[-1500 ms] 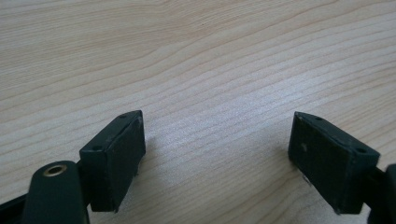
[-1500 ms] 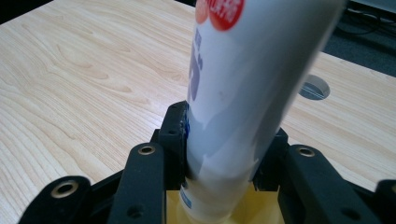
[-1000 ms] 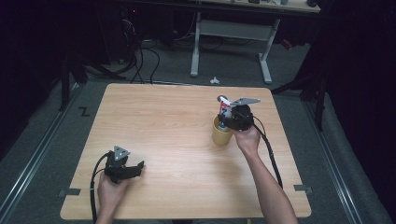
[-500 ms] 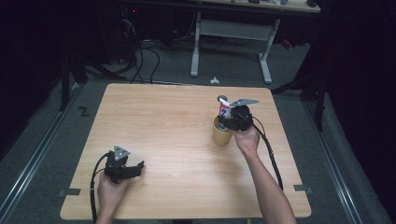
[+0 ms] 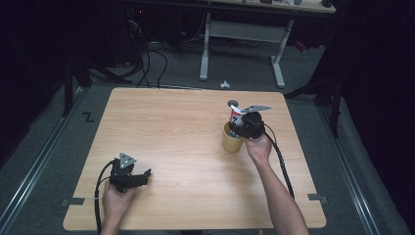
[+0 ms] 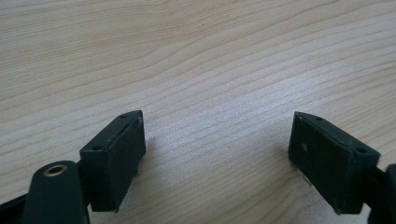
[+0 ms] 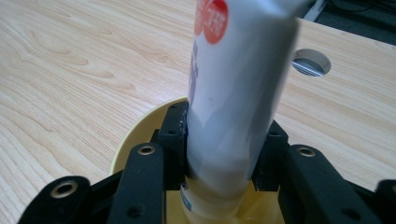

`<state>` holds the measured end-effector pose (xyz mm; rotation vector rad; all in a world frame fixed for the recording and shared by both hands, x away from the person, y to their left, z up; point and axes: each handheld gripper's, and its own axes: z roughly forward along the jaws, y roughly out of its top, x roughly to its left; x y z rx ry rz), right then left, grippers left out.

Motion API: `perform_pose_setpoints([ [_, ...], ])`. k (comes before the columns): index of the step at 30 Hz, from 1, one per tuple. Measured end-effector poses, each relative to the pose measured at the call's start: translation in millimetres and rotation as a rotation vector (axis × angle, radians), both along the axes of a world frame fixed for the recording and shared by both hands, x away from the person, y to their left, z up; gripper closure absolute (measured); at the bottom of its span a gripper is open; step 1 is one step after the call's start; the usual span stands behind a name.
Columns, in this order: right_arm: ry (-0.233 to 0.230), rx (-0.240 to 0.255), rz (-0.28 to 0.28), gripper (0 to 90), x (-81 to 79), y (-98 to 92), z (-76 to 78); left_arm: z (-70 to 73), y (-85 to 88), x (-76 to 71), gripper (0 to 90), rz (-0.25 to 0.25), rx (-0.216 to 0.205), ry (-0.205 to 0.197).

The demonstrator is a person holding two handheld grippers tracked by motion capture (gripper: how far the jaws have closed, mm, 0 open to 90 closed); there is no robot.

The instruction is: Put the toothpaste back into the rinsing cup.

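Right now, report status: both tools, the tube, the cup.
Right tool shut on tube, tube's lower end inside yellow cup. Left tool open, empty, low over bare table. Nothing in the way.

Table [image 5: 186, 147]: pale wood-grain laminate, smooth, slight sheen. Cup [image 5: 230, 143], table's 2 o'clock: yellow plastic, smooth. Tube [image 7: 233, 88]: white soft plastic, semi-gloss, creased, red printed dots. Right gripper [image 7: 224, 154], left gripper [image 6: 217, 149]: matt black plastic, brass-look screw eyelets; pads [image 6: 123, 156] dull, rubbery.
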<state>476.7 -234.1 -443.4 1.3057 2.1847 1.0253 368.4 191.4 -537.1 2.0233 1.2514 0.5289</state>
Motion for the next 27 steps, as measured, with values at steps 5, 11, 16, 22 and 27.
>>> perform_pose_setpoints([
  [5,0.006,0.0,-0.004,63.2,-0.5,-0.4,-1.9,0.0,0.0,0.0,19.3,0.0,0.0,0.0],
  [11,0.012,-0.014,0.0,63.3,-0.4,0.6,-5.2,0.0,-0.1,-0.1,19.3,0.001,0.0,0.0],
  [16,0.014,-0.021,0.001,63.8,-0.8,1.4,-5.4,0.0,0.0,0.0,19.3,0.0,0.001,0.0],
  [22,0.002,-0.016,0.002,64.8,-1.9,0.6,-2.5,0.0,-0.1,0.0,19.3,0.001,0.0,0.0],
  [27,0.002,-0.011,0.003,64.5,-3.1,-1.1,-2.1,0.0,0.0,-0.1,19.3,0.0,0.001,0.0],
])
